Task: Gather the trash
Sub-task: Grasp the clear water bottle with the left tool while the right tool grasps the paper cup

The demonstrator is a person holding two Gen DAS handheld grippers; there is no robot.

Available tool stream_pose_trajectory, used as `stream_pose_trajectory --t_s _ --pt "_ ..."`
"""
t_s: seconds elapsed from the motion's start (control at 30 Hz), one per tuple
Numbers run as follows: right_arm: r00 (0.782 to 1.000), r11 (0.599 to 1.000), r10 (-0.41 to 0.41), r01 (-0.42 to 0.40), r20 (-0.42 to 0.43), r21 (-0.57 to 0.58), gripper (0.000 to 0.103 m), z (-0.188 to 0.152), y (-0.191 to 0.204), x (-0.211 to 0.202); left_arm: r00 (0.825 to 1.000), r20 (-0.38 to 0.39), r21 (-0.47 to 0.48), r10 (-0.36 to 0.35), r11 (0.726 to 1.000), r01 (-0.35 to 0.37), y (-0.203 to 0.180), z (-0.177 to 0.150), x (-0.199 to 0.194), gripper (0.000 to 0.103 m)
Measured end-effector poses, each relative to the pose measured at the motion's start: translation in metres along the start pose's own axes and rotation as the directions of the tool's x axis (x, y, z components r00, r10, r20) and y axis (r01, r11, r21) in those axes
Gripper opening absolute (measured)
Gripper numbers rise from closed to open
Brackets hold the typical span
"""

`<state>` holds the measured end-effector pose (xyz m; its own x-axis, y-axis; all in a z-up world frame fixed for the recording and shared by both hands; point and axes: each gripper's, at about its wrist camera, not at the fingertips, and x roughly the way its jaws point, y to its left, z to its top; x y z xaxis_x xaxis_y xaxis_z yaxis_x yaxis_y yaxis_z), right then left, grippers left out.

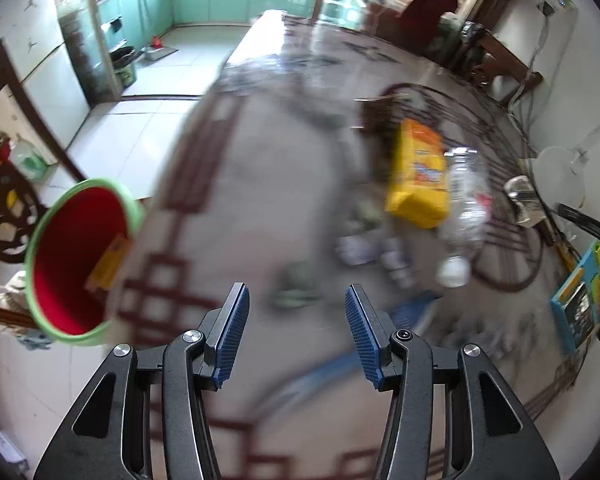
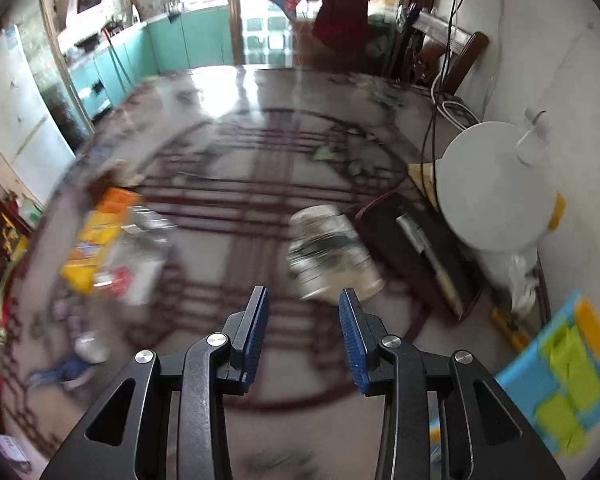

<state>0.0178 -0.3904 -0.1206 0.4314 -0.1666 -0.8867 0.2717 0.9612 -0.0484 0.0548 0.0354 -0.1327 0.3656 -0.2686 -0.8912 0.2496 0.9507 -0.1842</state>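
Left wrist view shows our left tongs [image 1: 296,308] released, nothing between the blue pads, hanging over the patterned tabletop [image 1: 228,184]. At the left of the frame a green-rimmed red bin [image 1: 72,264] tilts toward us with a yellow scrap already inside. The trash lies right of centre: a yellow snack box [image 1: 418,176] just beside a crushed clear plastic bottle [image 1: 464,216], with blurred small scraps below them.

From the right wrist, our right tongs [image 2: 304,308] also stand parted and empty, with a clear jar-like container [image 2: 332,256] just above the right pad; the same snack box [image 2: 96,236] sits at the left of that frame.

We judge that we are between pickups, reaching for the next piece. The next move calls for settling one pair of tongs over a single item and squeezing.

A dark tray [image 2: 416,248] and a white appliance [image 2: 496,184] crowd the right side, cables trailing behind; heavy blur leaves the small scraps unidentifiable.
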Motion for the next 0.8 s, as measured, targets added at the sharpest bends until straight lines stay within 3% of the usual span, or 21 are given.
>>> stream_pose_trajectory --t_s 0.23,0.3,0.4,0.7,0.8 --pt "0.994 0.991 0.034 -0.047 -0.108 -0.125 0.033 0.022 -0.01 0.073 0.998 0.003 0.129 -0.06 0.99 0.059 -0.098 0.021 0.013 0.054" --pt "0.984 0.982 0.091 -0.114 -0.153 -0.15 0.017 0.021 -0.005 0.085 0.998 0.006 0.189 -0.065 0.98 0.063 -0.123 0.029 0.02 0.059" --pt "0.983 0.973 0.12 -0.145 -0.14 -0.181 0.016 0.02 0.003 0.087 0.998 -0.023 0.246 -0.057 0.967 0.061 -0.156 0.041 0.046 0.059" --pt "0.972 0.959 0.219 -0.23 -0.082 -0.166 0.016 0.026 0.019 0.05 0.992 -0.129 0.222 0.015 0.975 0.014 -0.181 0.064 0.115 0.059" --pt "0.962 0.947 0.261 -0.272 -0.085 -0.17 0.016 0.027 0.021 0.049 0.991 -0.128 0.222 0.029 0.975 0.0 -0.185 0.066 0.123 0.056"
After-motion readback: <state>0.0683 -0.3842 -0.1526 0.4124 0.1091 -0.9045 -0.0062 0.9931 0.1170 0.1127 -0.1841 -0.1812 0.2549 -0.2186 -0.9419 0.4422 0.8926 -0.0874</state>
